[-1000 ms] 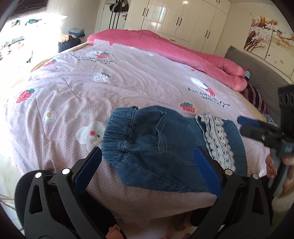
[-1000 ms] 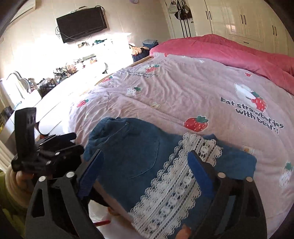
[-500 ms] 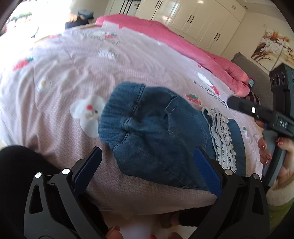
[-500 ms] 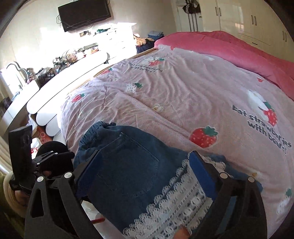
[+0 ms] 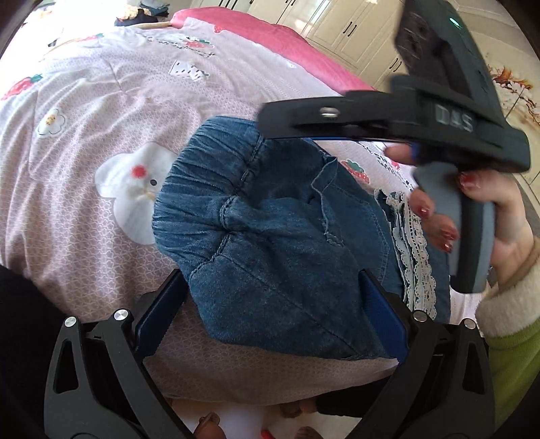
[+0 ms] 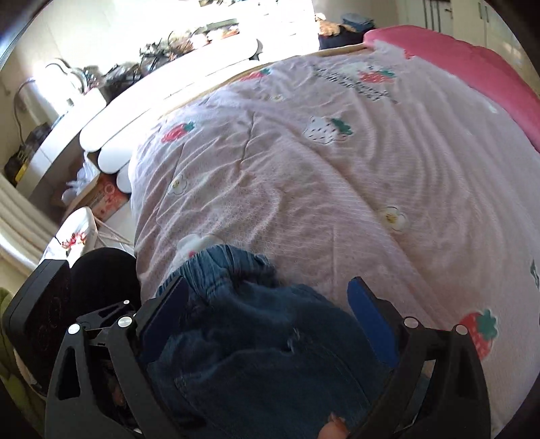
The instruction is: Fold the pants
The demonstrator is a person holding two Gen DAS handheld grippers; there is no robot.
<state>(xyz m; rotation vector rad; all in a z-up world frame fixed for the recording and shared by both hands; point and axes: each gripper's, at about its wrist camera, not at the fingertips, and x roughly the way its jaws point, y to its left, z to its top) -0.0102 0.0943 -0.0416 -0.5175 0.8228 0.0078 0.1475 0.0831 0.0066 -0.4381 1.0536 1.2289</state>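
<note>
Small blue denim pants (image 5: pixel 270 243) with a gathered elastic waistband and white lace trim (image 5: pixel 411 243) lie folded on the pink strawberry-print quilt (image 5: pixel 101 111), near the bed's front edge. My left gripper (image 5: pixel 270 314) is open, its blue pads straddling the near denim edge. My right gripper (image 6: pixel 270 314) is open too, low over the waistband end of the pants (image 6: pixel 256 337). The right gripper's body (image 5: pixel 422 111) crosses above the pants in the left wrist view, held by a hand with red nails.
A pink duvet (image 5: pixel 287 37) lies along the far side of the bed. White wardrobes (image 5: pixel 354 20) stand behind. A cluttered white dresser (image 6: pixel 118 87) and boxes on the floor (image 6: pixel 101 199) sit left of the bed. The bed's edge drops off just below the pants.
Both grippers moved in close and low over the pants. The right gripper swung left across the denim toward the waistband. The pants look unmoved.
</note>
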